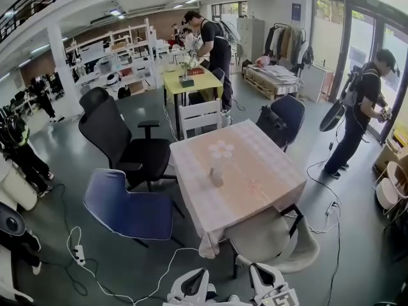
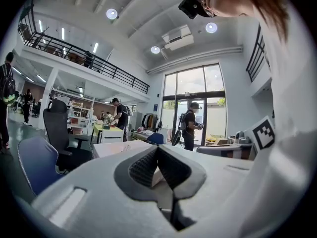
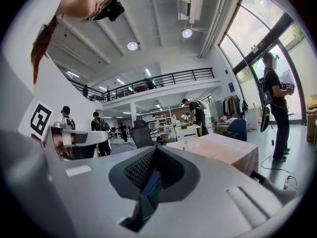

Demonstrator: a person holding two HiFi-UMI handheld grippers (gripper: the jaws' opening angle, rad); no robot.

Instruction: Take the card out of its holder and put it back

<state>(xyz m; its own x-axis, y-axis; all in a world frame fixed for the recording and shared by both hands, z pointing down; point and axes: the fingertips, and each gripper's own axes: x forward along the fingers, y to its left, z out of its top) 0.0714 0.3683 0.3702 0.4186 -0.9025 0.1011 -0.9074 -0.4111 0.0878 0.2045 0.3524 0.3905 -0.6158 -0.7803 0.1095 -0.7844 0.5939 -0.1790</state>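
2 grippers, 1 clothed table, 5 chairs round it, 1 yellow table, 4+ ppl

— What's the floor like?
— Grey and glossy. A power strip lies on it.
— Furniture?
— A clothed table stands mid-room. A blue chair and a black chair are on its left, a beige chair at the near edge, and white shelves far back.
— Light?
— Tall windows and round ceiling lamps, with a railed mezzanine above.
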